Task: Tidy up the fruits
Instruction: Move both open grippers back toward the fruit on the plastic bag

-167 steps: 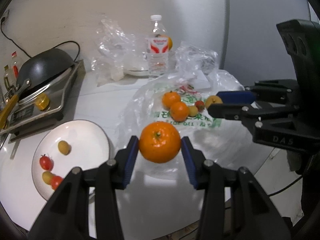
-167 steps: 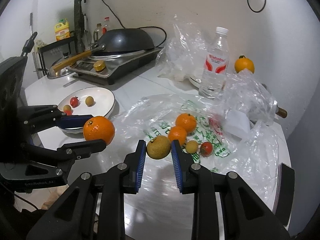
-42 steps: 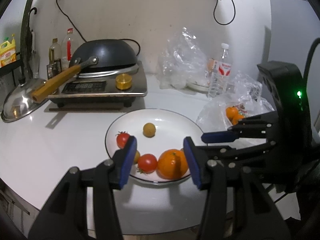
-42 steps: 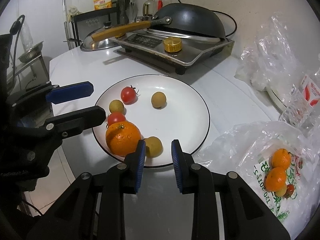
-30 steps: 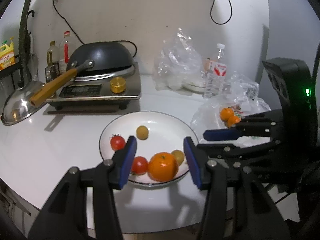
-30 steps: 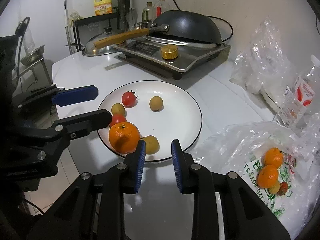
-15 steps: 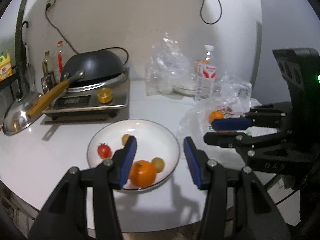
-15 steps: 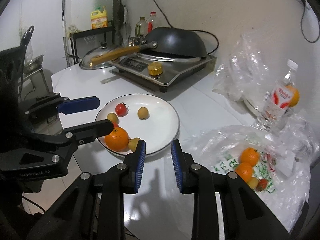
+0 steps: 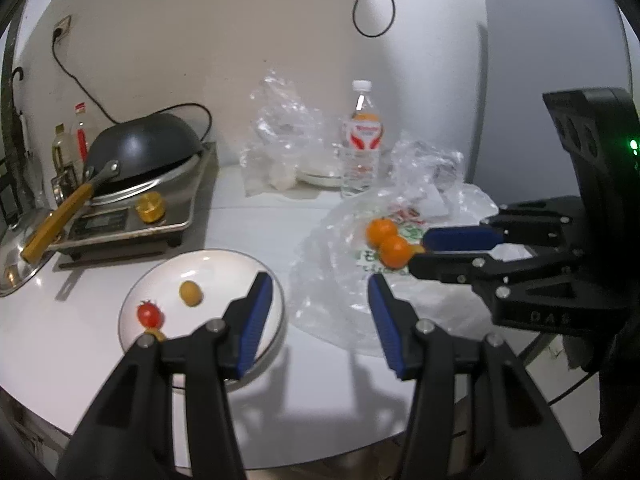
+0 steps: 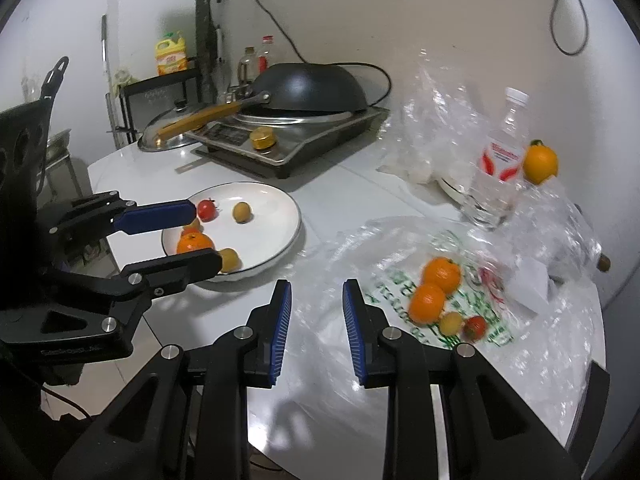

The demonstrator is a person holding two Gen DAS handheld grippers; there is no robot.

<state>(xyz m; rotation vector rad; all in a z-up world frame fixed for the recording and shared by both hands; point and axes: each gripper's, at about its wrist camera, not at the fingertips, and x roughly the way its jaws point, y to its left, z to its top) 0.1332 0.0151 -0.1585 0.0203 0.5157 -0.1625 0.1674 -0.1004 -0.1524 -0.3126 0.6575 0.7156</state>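
A white plate (image 10: 280, 236) on the white table holds an orange (image 10: 194, 242), a red tomato (image 10: 207, 209) and small yellow-brown fruits (image 10: 242, 212). It also shows in the left wrist view (image 9: 224, 270). Two oranges (image 10: 434, 290), a small yellow fruit (image 10: 451, 323) and a tomato (image 10: 475, 327) lie on a clear plastic bag (image 10: 400, 252) to the right. My left gripper (image 9: 320, 320) is open and empty, above the table between plate and bag. My right gripper (image 10: 316, 326) is open and empty, near the bag's left edge.
An induction cooker with a black wok (image 10: 312, 88) stands behind the plate. A water bottle (image 10: 500, 160), crumpled plastic bags (image 10: 436, 120) and another orange (image 10: 540, 164) stand at the back right. The table's front edge (image 9: 280, 452) is close below the grippers.
Both grippers have pulled back from the plate and swung right toward the plastic bag. The orange and yellow fruit they set down stay on the plate.
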